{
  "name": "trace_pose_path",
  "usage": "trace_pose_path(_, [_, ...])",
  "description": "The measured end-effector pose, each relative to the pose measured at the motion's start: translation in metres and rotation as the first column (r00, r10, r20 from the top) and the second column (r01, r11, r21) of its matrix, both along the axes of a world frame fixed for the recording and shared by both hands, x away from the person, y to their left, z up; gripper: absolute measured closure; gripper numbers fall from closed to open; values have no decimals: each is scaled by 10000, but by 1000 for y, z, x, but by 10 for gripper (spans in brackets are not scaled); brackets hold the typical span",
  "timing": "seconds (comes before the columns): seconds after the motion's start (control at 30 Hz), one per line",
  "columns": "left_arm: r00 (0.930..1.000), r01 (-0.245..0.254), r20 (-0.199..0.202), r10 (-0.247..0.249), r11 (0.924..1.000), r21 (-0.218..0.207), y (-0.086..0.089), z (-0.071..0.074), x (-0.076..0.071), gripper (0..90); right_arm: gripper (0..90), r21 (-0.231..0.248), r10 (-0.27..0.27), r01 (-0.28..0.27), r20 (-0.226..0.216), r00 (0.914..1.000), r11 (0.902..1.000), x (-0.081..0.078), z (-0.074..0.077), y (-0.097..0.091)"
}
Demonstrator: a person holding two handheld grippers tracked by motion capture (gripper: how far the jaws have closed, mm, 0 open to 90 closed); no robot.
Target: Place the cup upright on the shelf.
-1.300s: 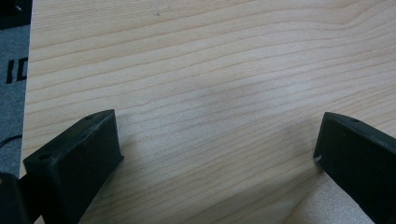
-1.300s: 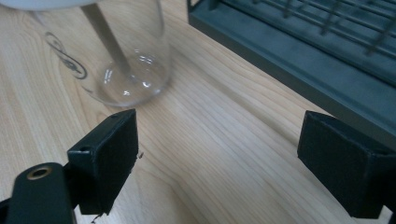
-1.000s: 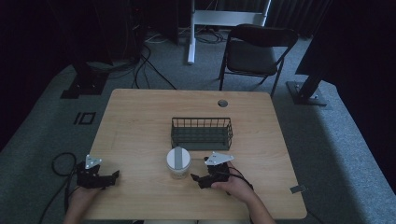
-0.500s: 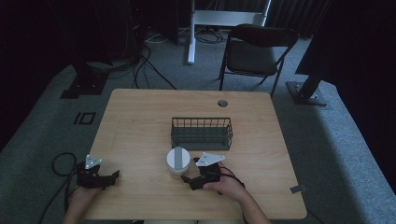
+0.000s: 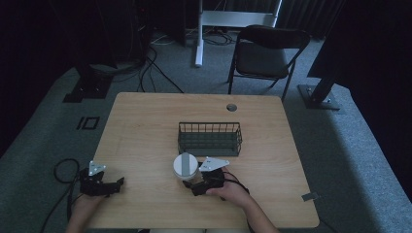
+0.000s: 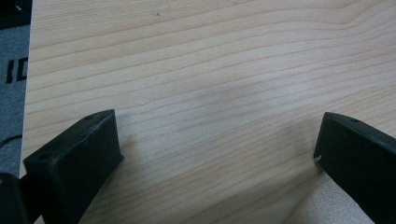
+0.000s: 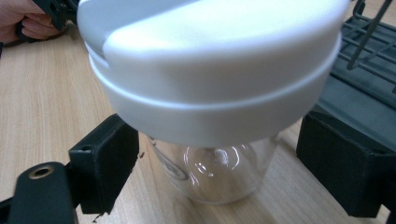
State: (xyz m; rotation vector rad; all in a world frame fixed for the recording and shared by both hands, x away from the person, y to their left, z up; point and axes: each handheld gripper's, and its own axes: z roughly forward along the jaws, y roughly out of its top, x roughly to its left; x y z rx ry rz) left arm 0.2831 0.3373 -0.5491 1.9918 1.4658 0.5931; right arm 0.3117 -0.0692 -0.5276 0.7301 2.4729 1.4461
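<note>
The right gripper [image 7: 210, 172] stands spread, one jaw on each side of the jar [image 7: 215, 168], neither one touching the glass as far as can be told; it looks set low so the jaws meet the clear body under the wide white lid [image 7: 210, 70], where a grip would hold better than on the lid's overhang. The jar stands upright on the table [image 5: 145, 126], right at the jaw tips in the high view [image 5: 185, 166]. Just past the jar and to its right lies the wire basket [image 7: 364, 42], near enough to be the likely place for the jar. Farther off, at the table's near left edge, the left gripper [image 5: 99, 182] rests with its jaws wide apart over bare wood [image 6: 210, 93], holding nothing, probably parked there to stay clear of the work
</note>
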Motion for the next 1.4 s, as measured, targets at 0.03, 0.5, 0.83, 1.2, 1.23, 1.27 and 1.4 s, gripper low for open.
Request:
trace_pose_path(0.03, [10000,-3,0,3,10000,-2,0,0,0,5,131,9,20,-20,39,10000,10000,0,0,1])
trace_pose_path(0.5, [10000,-1,0,1,10000,-3,0,0,0,5,141,250,74,-80,207,9998,9997,4,2,15])
trace_pose_path(0.83, [10000,-2,0,2,10000,-3,0,0,0,5,183,159,-160,152,497,9986,9998,4,3,19])
trace_pose_path(1.2, [10000,-2,1,2,10000,-4,0,0,0,5,183,335,-161,141,597,9981,9993,4,26,18])
trace_pose_path(1.23, [10000,-1,-1,1,10000,-2,0,0,0,5,183,341,-210,190,584,9981,9992,4,29,19])
trace_pose_path(1.27, [10000,-3,-2,3,10000,-3,0,0,0,5,183,409,-262,238,607,9978,9989,4,31,19])
trace_pose_path(1.4, [10000,-2,0,2,10000,-5,0,0,0,5,183,428,-228,195,758,9969,9989,6,42,18])
